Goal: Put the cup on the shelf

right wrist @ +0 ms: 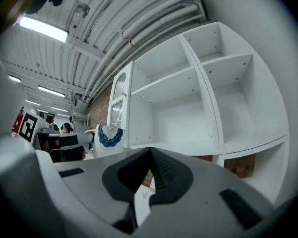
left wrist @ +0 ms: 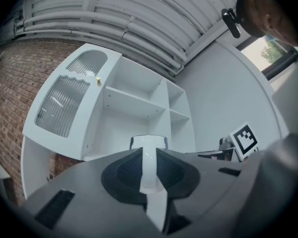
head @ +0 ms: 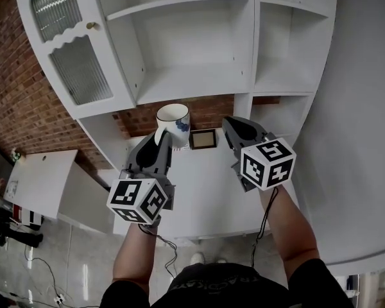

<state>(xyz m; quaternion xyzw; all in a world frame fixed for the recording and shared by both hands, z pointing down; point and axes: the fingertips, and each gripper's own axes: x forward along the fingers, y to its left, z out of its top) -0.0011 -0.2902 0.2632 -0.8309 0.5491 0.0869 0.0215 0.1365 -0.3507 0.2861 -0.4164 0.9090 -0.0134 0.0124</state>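
Observation:
A white cup with a blue pattern hangs in the air in front of the white shelf unit, below its wide lower shelf. My left gripper is shut on the cup's handle. In the left gripper view the handle runs as a white strip between the jaws, with the cup just beyond them. My right gripper is beside the cup on its right, with its jaws together and nothing in them. The right gripper view shows the cup to its left and empty shelves ahead.
A small dark picture frame leans against the brick wall on the white counter under the shelves. A cabinet door with ribbed glass stands open at the left. A low white table is at the far left.

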